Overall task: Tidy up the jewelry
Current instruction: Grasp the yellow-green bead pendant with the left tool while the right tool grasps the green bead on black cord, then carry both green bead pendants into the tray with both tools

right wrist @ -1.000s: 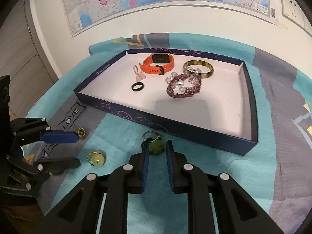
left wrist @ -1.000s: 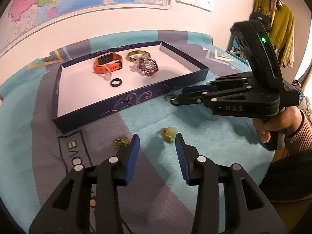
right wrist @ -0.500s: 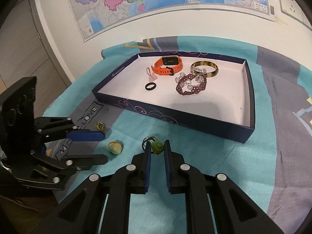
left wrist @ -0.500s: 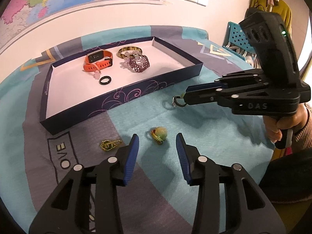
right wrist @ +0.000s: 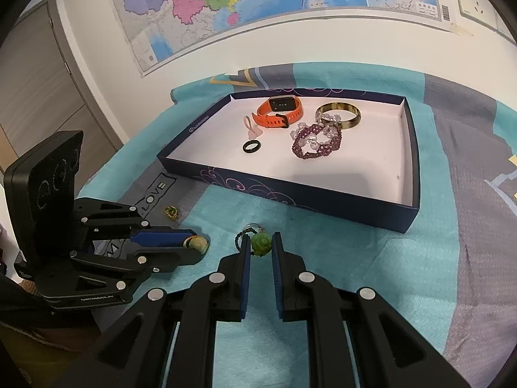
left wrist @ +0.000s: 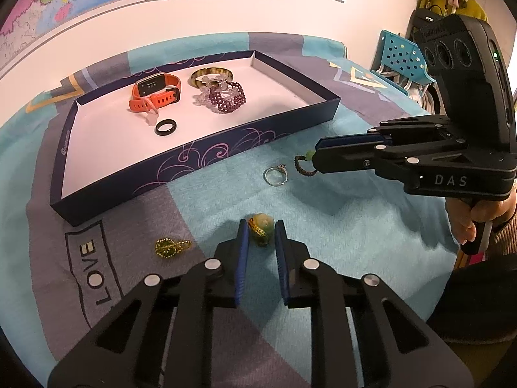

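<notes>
A dark blue tray (left wrist: 200,161) (right wrist: 290,190) holds an orange watch (left wrist: 155,92), a gold bangle (left wrist: 210,74), a purple bead bracelet (left wrist: 226,98) and a black ring (left wrist: 165,126). My left gripper (left wrist: 261,231) is narrowed around a yellow-green stone ring (left wrist: 261,228) on the cloth; contact is unclear. My right gripper (right wrist: 260,245) is shut on a green jade pendant (right wrist: 260,243) with a dark cord, held above the cloth. A silver ring (left wrist: 275,175) lies under the pendant. A gold-green brooch (left wrist: 169,247) lies left of my left gripper.
A teal and grey cloth (left wrist: 355,226) covers the table. A wall with a map (right wrist: 258,6) stands behind. A teal perforated basket (left wrist: 404,58) and hanging clothes are at the far right.
My left gripper has moved forward and narrowed around the stone ring. My right gripper has lifted the jade pendant off the cloth, leaving the silver ring behind.
</notes>
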Available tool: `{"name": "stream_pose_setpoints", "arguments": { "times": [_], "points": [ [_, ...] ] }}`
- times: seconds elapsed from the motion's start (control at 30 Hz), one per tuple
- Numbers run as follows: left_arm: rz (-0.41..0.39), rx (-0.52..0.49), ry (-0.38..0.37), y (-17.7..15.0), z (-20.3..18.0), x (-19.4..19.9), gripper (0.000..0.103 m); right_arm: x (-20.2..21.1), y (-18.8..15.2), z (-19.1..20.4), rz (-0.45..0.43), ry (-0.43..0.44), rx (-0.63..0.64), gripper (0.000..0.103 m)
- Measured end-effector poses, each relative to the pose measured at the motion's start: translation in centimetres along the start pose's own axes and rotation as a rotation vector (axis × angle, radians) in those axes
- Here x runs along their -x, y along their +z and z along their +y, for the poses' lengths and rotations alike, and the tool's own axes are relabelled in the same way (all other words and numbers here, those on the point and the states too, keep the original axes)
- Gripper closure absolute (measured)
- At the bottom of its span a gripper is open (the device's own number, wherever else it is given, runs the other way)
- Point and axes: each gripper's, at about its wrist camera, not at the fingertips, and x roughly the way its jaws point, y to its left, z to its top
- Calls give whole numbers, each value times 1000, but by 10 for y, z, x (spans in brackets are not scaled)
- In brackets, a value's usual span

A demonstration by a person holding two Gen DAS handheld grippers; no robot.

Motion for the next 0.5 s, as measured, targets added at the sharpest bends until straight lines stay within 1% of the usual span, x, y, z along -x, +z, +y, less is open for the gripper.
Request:
{"name": "stream_pose_setpoints", "arguments": {
  "times": [0.27,0.5],
  "points": [
    [-11,10,16,1,1,2,87,1,2,0,-17,5,-1,91],
    [-43,23,26,4,3,12,87,4,4,0,-35,4,-8,91]
  ]
}}
